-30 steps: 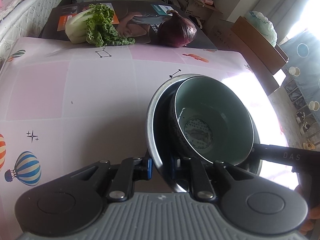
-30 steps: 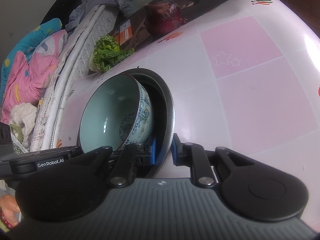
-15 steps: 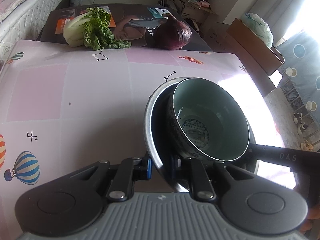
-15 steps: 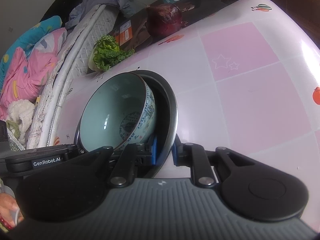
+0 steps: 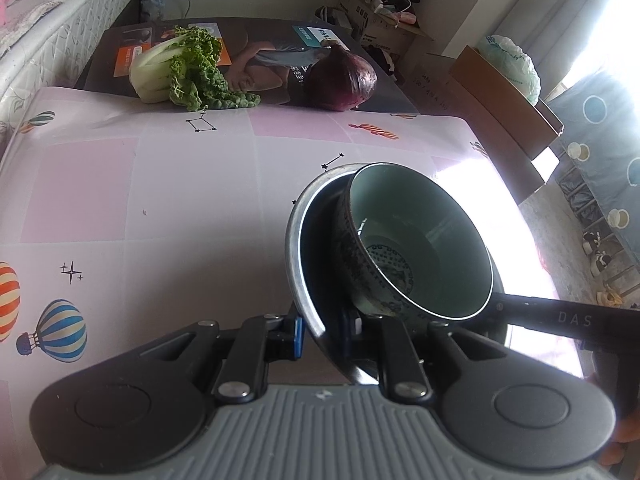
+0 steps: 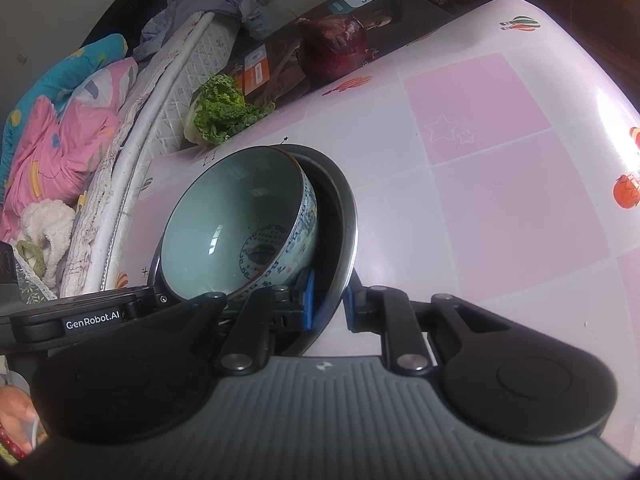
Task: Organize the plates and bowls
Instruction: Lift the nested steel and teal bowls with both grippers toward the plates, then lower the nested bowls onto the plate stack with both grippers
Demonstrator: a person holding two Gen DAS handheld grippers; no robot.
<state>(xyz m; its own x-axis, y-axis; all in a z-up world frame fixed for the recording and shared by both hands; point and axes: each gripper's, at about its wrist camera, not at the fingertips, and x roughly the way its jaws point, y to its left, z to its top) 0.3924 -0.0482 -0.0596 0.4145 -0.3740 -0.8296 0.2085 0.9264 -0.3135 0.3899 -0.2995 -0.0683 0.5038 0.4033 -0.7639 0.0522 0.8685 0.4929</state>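
Tilted celadon bowl (image 5: 424, 256) with blue pattern, nested in dark metal plate (image 5: 304, 248).

In the left wrist view the bowl (image 5: 420, 256) sits tilted inside the metal dish (image 5: 304, 264), right of centre above the table (image 5: 160, 208). The leafy greens (image 5: 180, 68) lie upper left at the table's far edge. The onion (image 5: 342, 80) lies to their right on a flat box (image 5: 264, 44).

Left hand-held gripper (image 5: 325, 330): jaws closed on metal plate (image 5: 298, 248) rim. Right hand-held gripper (image 6: 329, 300): jaws pinch the opposite rim. Both point forward, held level.
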